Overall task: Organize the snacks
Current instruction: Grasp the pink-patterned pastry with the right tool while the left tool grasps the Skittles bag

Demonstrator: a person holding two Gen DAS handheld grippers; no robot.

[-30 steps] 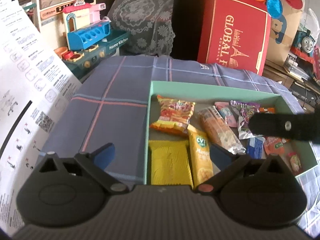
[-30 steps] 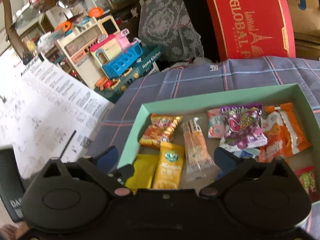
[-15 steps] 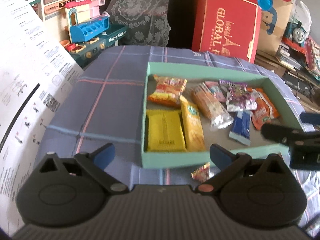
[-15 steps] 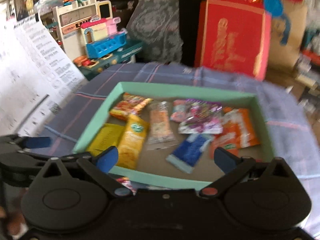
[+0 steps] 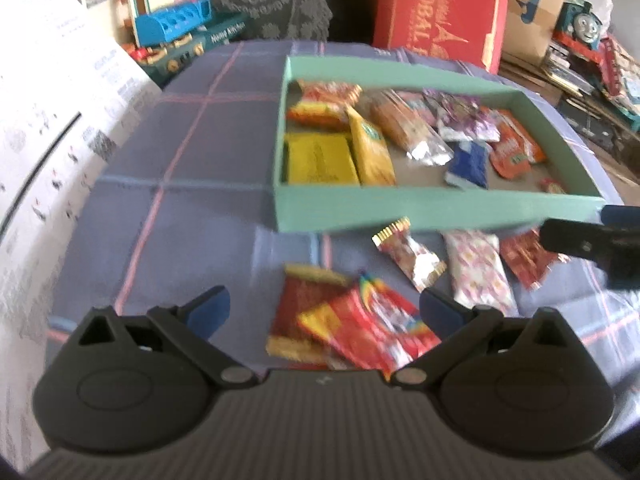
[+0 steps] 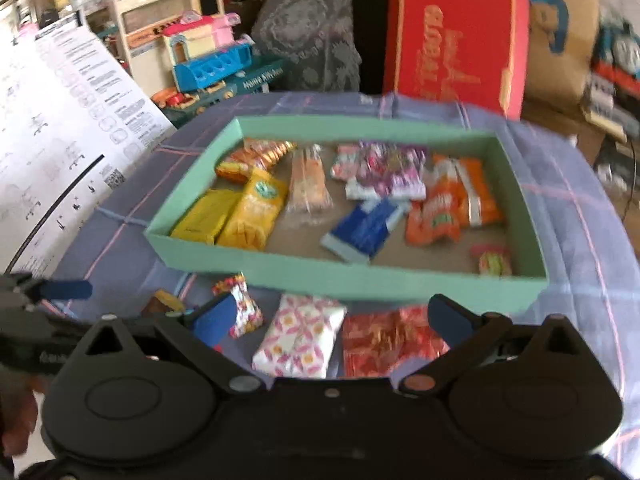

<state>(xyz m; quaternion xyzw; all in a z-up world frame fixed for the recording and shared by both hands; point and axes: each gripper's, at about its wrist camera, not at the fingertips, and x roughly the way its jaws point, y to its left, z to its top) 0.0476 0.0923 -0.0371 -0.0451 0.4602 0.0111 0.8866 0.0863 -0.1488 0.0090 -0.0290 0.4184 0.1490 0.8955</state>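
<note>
A mint-green tray (image 5: pixel 436 210) (image 6: pixel 360 278) on the plaid cloth holds several snack packets. Loose snacks lie on the cloth in front of it: a red and yellow packet pile (image 5: pixel 352 332), a small gold-edged candy (image 5: pixel 408 254) (image 6: pixel 240 306), a white and pink patterned packet (image 5: pixel 480 272) (image 6: pixel 300 340) and a red foil packet (image 5: pixel 528 258) (image 6: pixel 392 340). My left gripper (image 5: pixel 320 308) is open and empty above the red and yellow pile. My right gripper (image 6: pixel 332 316) is open and empty above the white and pink packet.
A white instruction sheet (image 5: pixel 48 128) stands at the left. A toy kitchen set (image 6: pixel 208 64), a red gift box (image 6: pixel 456 40) and a toy train (image 5: pixel 584 24) crowd the space behind the table. The plaid cloth (image 5: pixel 180 168) shows bare left of the tray.
Both grippers have pulled back from over the tray toward the near edge of the table. The loose snacks in front of the tray have come into view. Both stay open.
</note>
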